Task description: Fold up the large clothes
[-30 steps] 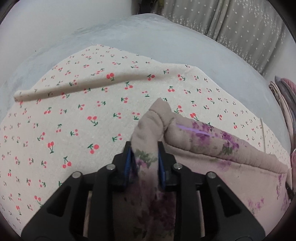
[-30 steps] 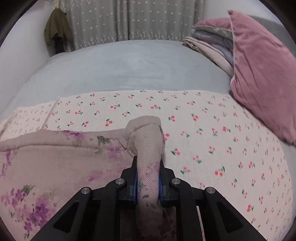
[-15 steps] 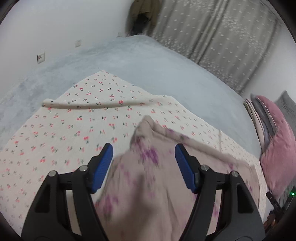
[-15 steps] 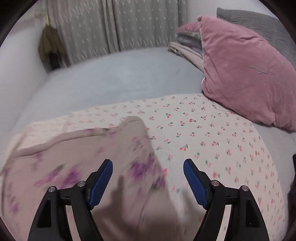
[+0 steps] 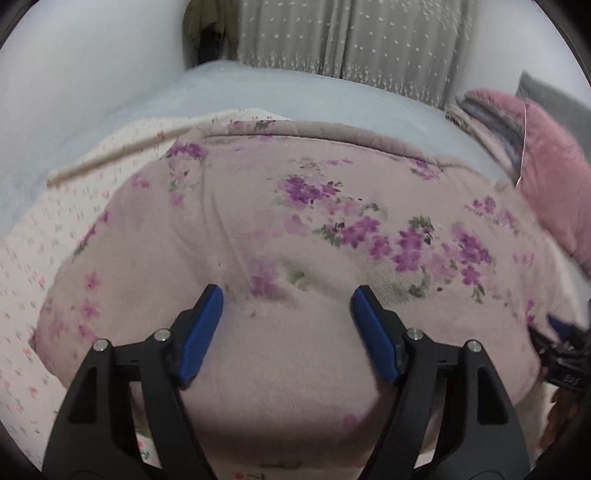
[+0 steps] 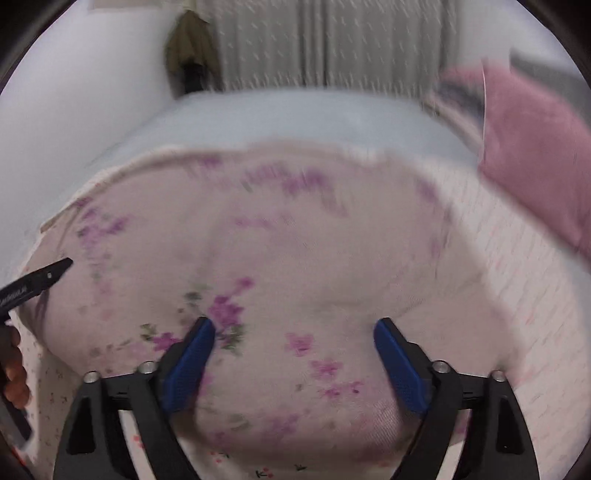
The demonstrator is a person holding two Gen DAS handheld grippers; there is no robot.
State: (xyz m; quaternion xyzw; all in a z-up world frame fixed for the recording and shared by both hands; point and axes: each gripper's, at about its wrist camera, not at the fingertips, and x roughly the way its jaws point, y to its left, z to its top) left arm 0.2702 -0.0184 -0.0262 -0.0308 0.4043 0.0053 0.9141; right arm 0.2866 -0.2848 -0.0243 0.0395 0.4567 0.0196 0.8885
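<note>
A large pink garment with purple flowers [image 5: 314,229] lies folded and spread on a cherry-print sheet [image 5: 44,229]; it also shows, blurred, in the right wrist view [image 6: 277,240]. My left gripper [image 5: 287,295] is open and empty, held above the garment's near part. My right gripper [image 6: 293,328] is open and empty, also above the garment's near part. The left gripper's tip [image 6: 55,271] shows at the left edge of the right wrist view, and the right gripper's tip [image 5: 561,326] at the right edge of the left wrist view.
The sheet lies on a grey-blue bed [image 5: 314,92]. A pink pillow [image 5: 554,177] and stacked folded fabrics [image 5: 484,114] lie at the right. Curtains [image 5: 351,37] and a hanging dark coat [image 5: 207,29] stand behind the bed. A white wall [image 5: 74,55] is at the left.
Both grippers were shut on the garment's corners a second ago. They have opened, let the garment drop flat on the sheet, and pulled back and up.
</note>
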